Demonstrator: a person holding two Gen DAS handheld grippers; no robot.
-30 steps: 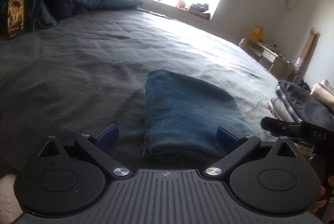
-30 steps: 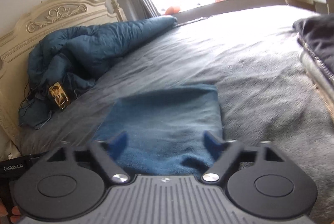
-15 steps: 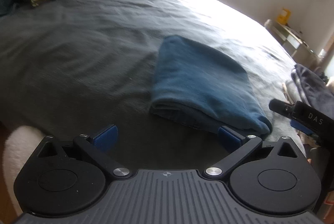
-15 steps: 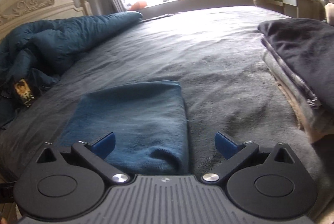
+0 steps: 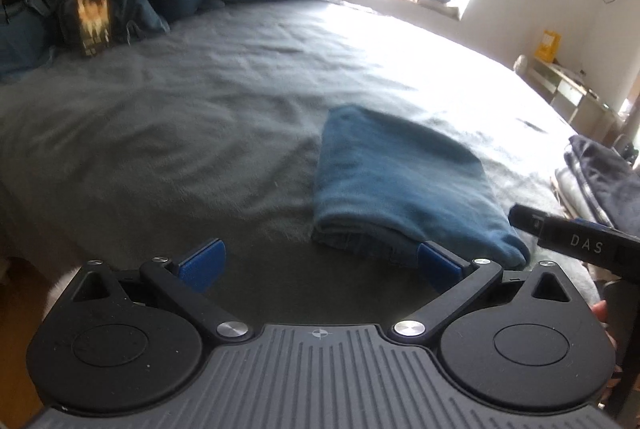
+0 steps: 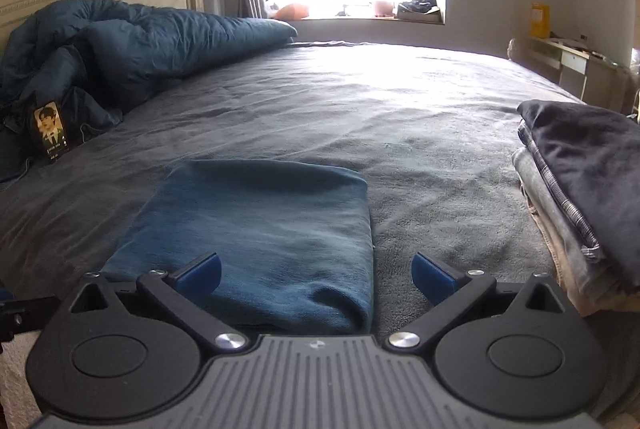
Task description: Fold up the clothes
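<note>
With both tongs now backed off and standing apart, empty, left tongs [image 5: 320,263] and right tongs [image 6: 316,275] are hovering at 6 o'clock of the folded teal fleece garment [image 6: 256,229] lying on the grey bed [image 6: 360,117]; fold looks finished, stacking next.

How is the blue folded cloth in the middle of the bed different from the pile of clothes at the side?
The blue folded cloth is one piece lying flat and low; the pile of clothes is several pieces stacked higher. The cloth is all teal blue; the pile has a dark top layer, a striped one and pale ones beneath. The cloth lies just ahead of the open right gripper; the pile sits off at the bed's right edge. Both are folded and rest on the grey bedcover.
</note>
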